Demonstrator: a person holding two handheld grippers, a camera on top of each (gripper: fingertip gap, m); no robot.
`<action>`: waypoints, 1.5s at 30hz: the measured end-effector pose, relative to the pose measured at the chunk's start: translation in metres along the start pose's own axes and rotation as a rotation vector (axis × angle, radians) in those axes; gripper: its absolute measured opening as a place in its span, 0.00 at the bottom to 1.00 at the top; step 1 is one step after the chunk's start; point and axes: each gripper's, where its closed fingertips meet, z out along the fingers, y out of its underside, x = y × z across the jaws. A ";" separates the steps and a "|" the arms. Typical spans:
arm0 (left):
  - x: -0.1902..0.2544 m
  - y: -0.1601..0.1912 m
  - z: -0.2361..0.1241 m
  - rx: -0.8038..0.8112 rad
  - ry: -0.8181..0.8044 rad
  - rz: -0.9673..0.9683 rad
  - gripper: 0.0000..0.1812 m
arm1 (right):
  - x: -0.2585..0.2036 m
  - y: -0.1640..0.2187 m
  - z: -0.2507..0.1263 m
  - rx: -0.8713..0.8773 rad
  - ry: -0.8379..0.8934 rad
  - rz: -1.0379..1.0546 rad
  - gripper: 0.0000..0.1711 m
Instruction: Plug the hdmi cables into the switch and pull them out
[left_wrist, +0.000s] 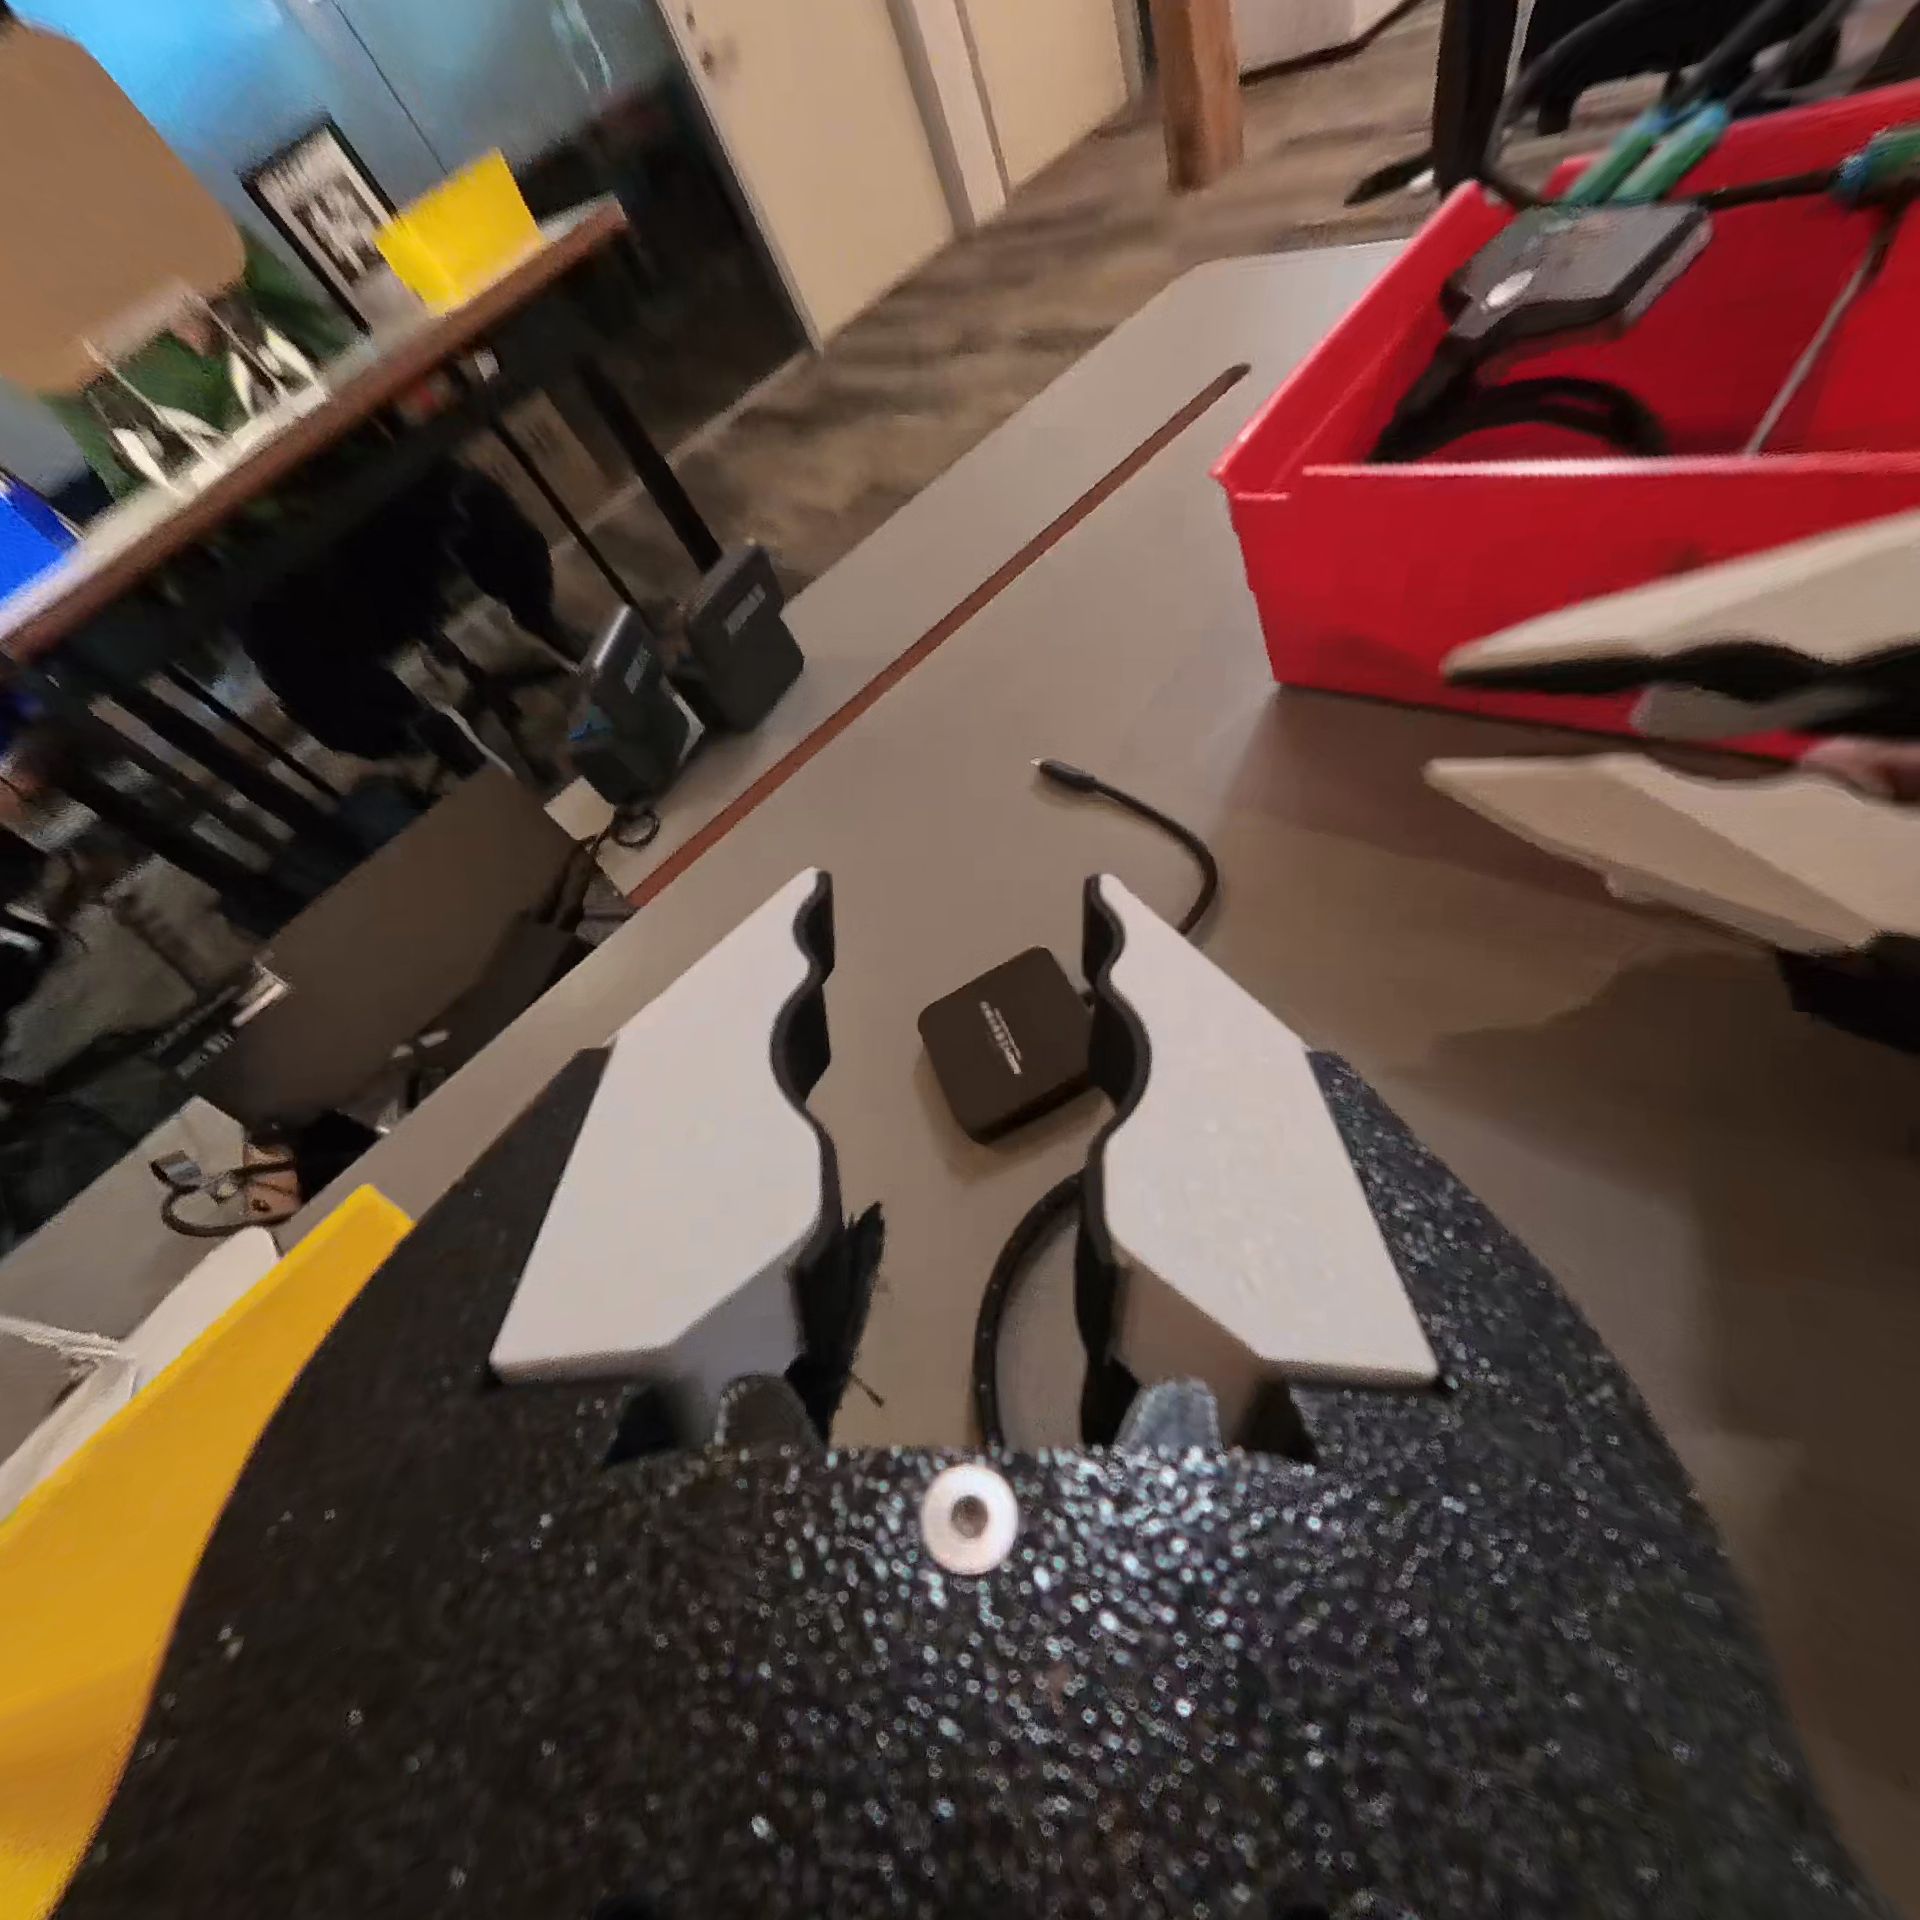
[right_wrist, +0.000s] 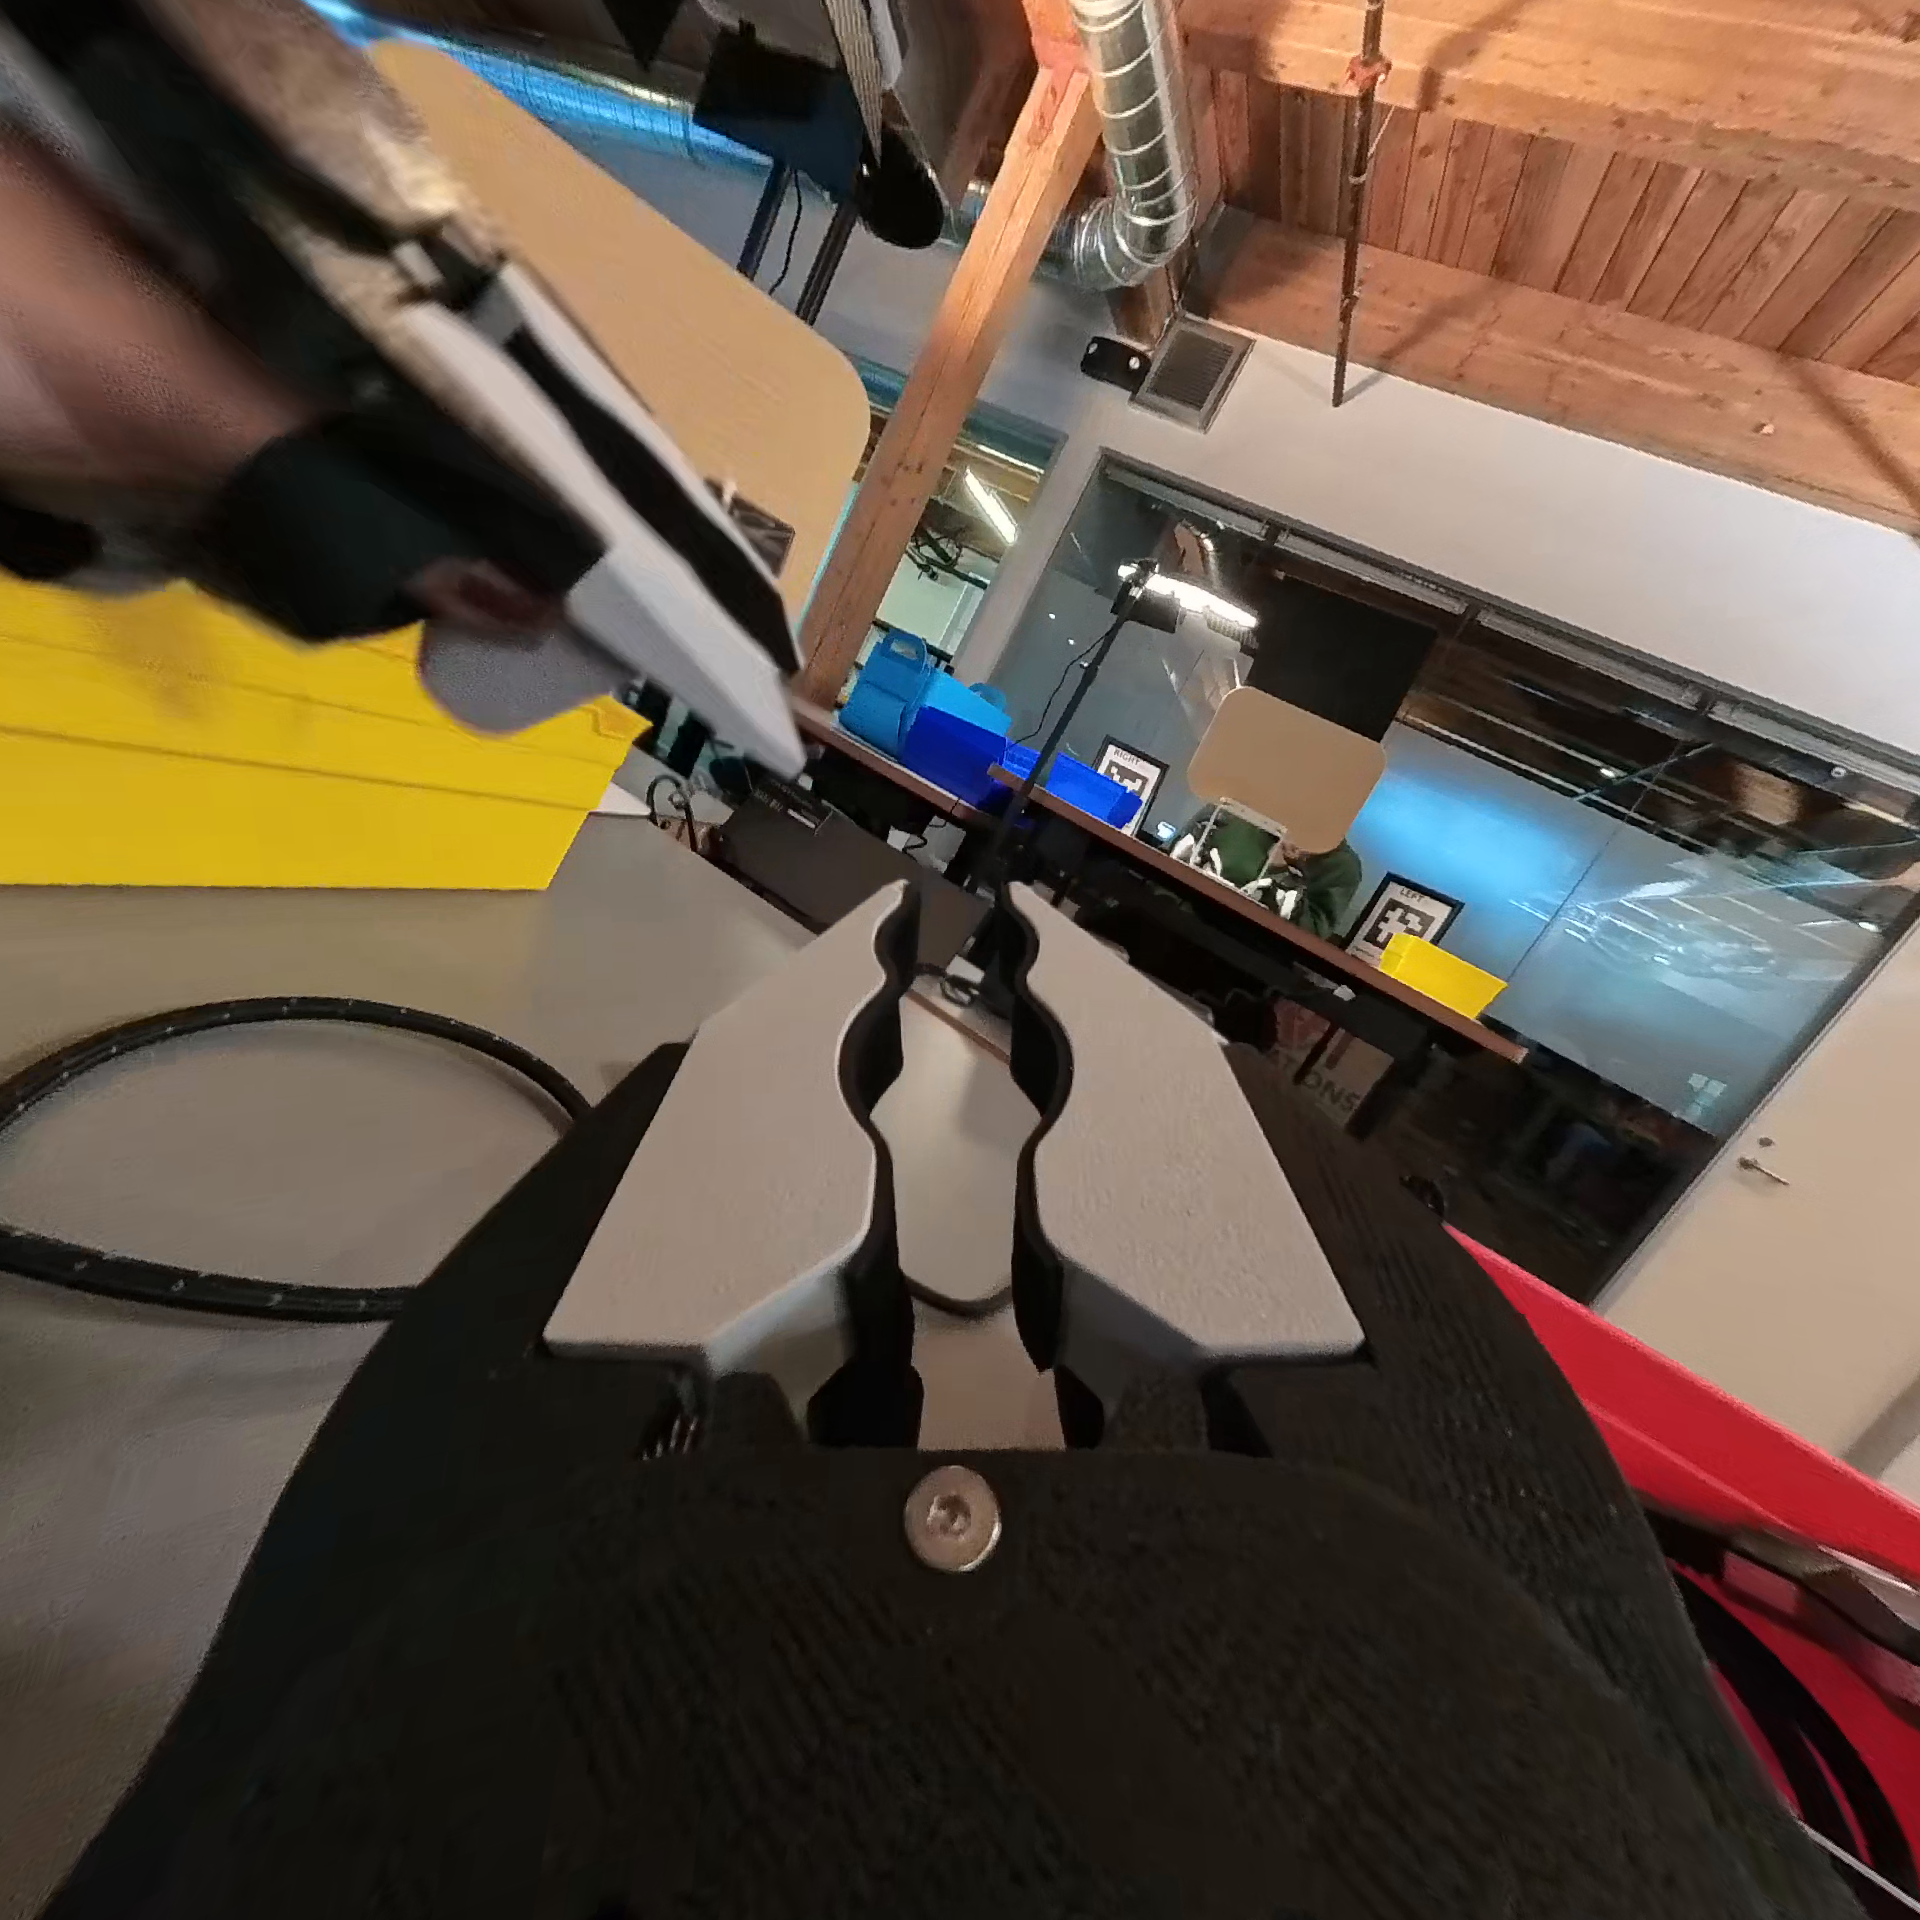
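Note:
A small black square switch (left_wrist: 1003, 1039) lies flat on the grey table (left_wrist: 1403, 1039). Its short lead curves away to a loose plug (left_wrist: 1049, 769). My left gripper (left_wrist: 956, 899) is open and empty, just above and behind the switch, which shows between its fingers. A black cable (left_wrist: 997, 1299) runs under that gripper. My right gripper (right_wrist: 958, 909) is partly open and empty, pointing out over the table; it also shows in the left wrist view (left_wrist: 1449, 717), to the right of the switch. A black cable loop (right_wrist: 312, 1023) lies to its left.
A red bin (left_wrist: 1455, 561) at the back right holds another black switch (left_wrist: 1579, 270), green-ended plugs and coiled cable. A yellow bin (right_wrist: 260, 779) stands at the left. Two black battery blocks (left_wrist: 686, 665) sit near the table's far edge. A person sits at a far table.

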 end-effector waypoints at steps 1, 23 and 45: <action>0.007 0.008 0.002 0.013 -0.028 0.029 0.26 | 0.000 0.003 0.001 -0.012 -0.002 -0.002 0.07; -0.025 0.070 0.023 0.211 -0.172 0.269 0.09 | -0.079 0.092 0.072 -0.603 -0.716 0.356 0.48; -0.040 0.074 0.038 0.270 -0.148 0.245 0.01 | -0.077 0.145 0.078 -0.769 -0.773 0.362 0.38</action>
